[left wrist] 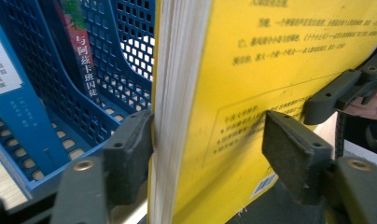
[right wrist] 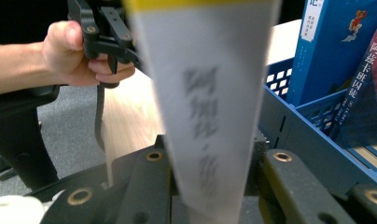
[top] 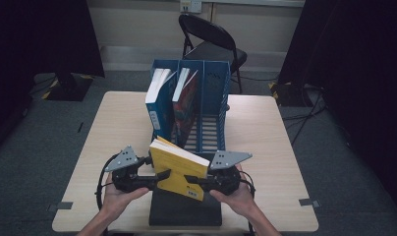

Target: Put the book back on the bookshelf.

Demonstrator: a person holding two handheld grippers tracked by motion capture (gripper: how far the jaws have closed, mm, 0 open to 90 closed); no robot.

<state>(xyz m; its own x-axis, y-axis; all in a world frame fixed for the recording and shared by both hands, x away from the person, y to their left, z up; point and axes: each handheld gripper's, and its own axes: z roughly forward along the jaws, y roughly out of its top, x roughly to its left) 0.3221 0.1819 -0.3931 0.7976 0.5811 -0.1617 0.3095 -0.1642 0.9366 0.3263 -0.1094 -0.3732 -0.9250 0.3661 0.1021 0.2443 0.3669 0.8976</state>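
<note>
Between both claws, a thick yellow book (top: 179,169) (glossy cover, pale page edges)

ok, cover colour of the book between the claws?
Yellow: the book has a yellow cover with dark print, clearest in the left gripper view.

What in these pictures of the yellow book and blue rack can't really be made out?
- Yellow book: spine lettering blurred in the right gripper view; small cover print unreadable in the left gripper view.
- Blue rack: base behind the book in the high view.
- Dark mat: mostly under book and hands.
</note>
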